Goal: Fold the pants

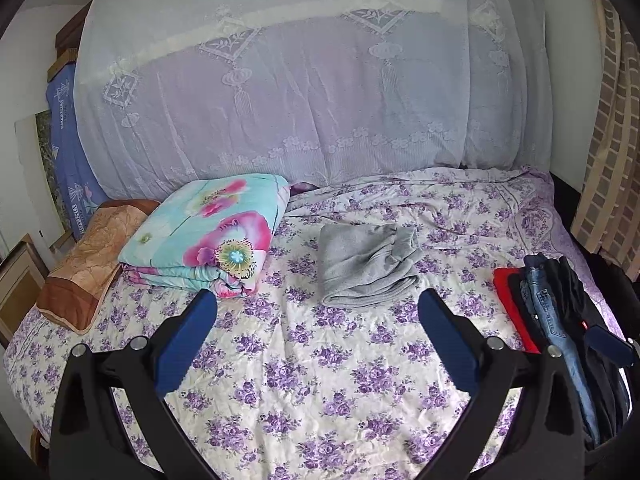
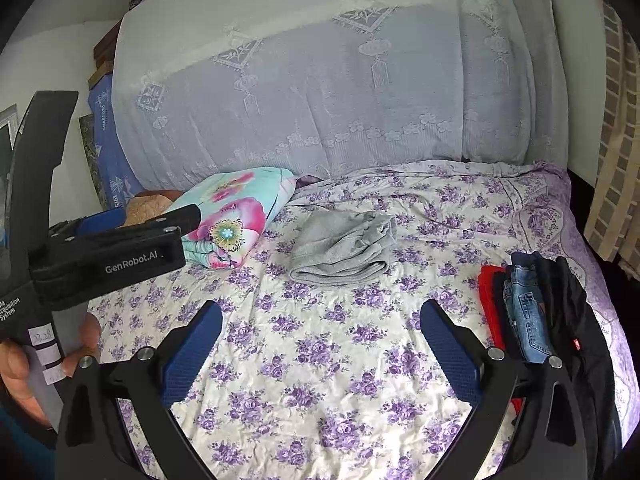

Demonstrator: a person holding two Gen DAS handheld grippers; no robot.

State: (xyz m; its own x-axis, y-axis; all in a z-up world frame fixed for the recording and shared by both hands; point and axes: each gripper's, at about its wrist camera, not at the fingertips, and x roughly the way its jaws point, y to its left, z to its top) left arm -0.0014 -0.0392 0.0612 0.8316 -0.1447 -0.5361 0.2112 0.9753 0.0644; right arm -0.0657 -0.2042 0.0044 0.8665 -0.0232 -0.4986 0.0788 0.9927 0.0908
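Observation:
Folded grey pants lie on the floral bed sheet, also in the right wrist view. A pile of pants, blue jeans with black and red ones, lies at the bed's right edge, also in the right wrist view. My left gripper is open and empty, above the sheet short of the grey pants; it shows from the side in the right wrist view. My right gripper is open and empty, above the sheet in front of the grey pants.
A folded floral quilt and a brown pillow lie at the left of the bed. A tall stack under a lace cover stands behind. A brick-pattern curtain hangs at the right.

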